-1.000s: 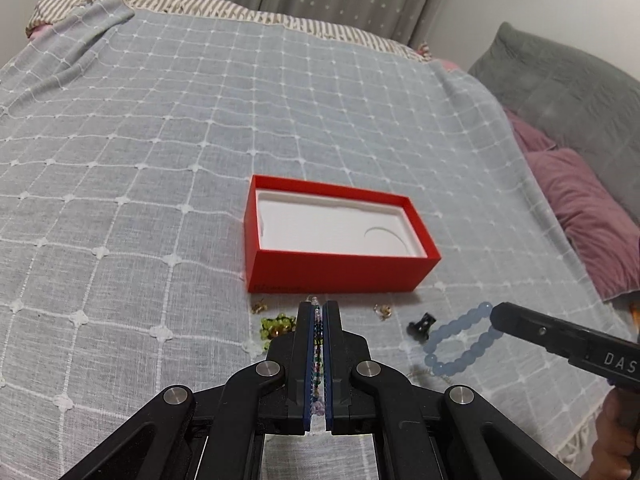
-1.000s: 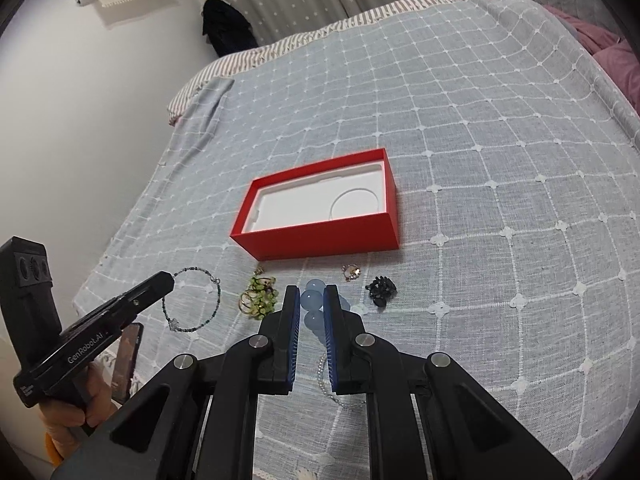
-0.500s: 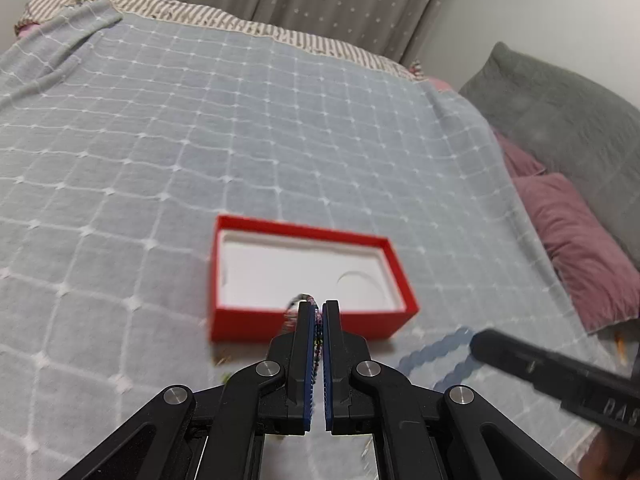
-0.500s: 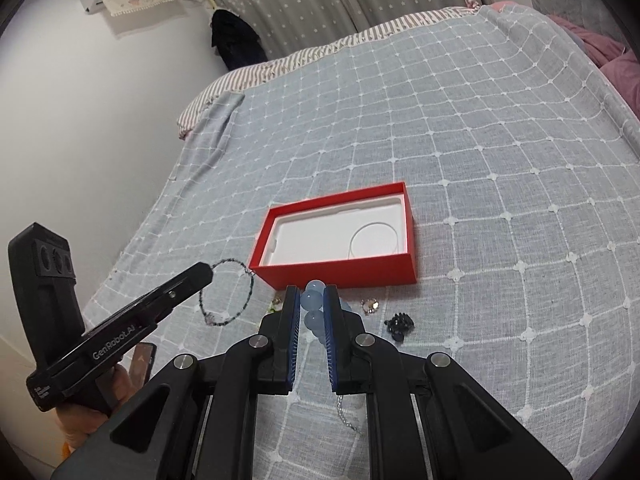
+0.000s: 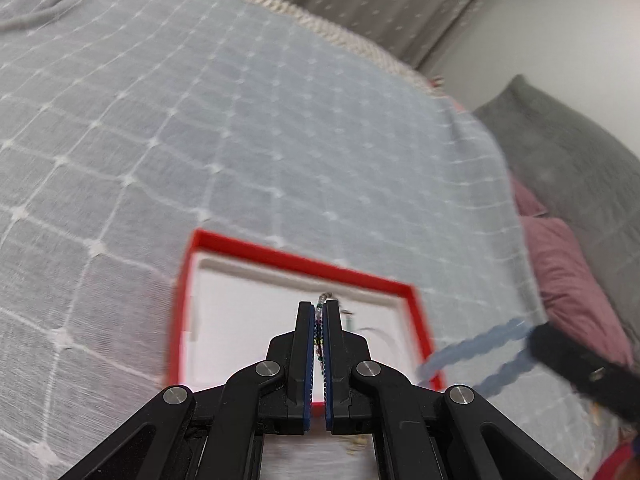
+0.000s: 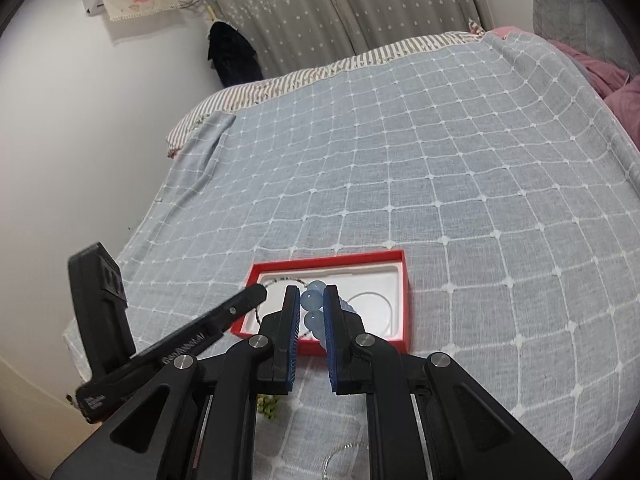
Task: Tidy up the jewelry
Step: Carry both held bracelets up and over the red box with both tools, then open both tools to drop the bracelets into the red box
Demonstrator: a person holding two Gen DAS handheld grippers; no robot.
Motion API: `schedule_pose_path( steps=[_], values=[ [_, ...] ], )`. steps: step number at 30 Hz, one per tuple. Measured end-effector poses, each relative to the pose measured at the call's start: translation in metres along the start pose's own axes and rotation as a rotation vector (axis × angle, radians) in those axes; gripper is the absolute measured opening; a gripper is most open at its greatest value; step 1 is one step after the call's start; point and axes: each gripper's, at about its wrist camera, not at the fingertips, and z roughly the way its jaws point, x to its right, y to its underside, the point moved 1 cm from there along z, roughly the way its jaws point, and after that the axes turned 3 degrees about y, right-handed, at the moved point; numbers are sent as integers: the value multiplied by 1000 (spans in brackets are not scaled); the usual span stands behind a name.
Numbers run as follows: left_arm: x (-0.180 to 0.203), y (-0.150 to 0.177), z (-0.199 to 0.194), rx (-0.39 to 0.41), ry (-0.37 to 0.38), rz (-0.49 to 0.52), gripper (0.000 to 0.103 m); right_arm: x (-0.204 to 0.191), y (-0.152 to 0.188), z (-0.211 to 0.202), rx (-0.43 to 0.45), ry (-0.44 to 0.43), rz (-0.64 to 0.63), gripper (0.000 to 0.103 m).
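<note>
Beads are filling both sets of tongs above a red box (image 6: 326, 346) that is lying on the bed's grey checked bedspread (image 6: 400, 168). The left tongs (image 5: 319, 308) are clamping shut on a thin beaded necklace (image 5: 319, 328), its fine dark and coloured beads showing in the narrow slit between the blue pads, with the tips hanging over the box's white insert (image 5: 240, 320). In the right wrist view the same left tongs (image 6: 256, 292) are reaching in from the left, and the thin strand is looping from their tip over the near left part of the box. The right tongs (image 6: 312, 294) are gripping a bracelet of large pale blue beads (image 6: 312, 300), two round beads sitting squeezed between the pads and more trailing off on the right side. In the left wrist view that blue bracelet (image 5: 472, 350) is dangling from the right tongs (image 5: 536, 338) just beside the box's right wall, blurred. Grey and pink pillows (image 5: 568, 276) are lying along the right edge of the bed. A small green beaded piece (image 6: 268, 404) is lying on the bedspread near the box, partly hidden behind the right tongs' frame.
</note>
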Motion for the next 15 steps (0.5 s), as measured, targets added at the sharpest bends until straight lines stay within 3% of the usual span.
schedule_pose_path(
  steps=[8, 15],
  values=[
    [-10, 2, 9, 2, -127, 63, 0, -20, -7, 45, -59, -47, -58, 12],
    [-10, 3, 19, 1, -180, 110, 0, 11, 1, 79, -112, 45, -63, 12]
  ],
)
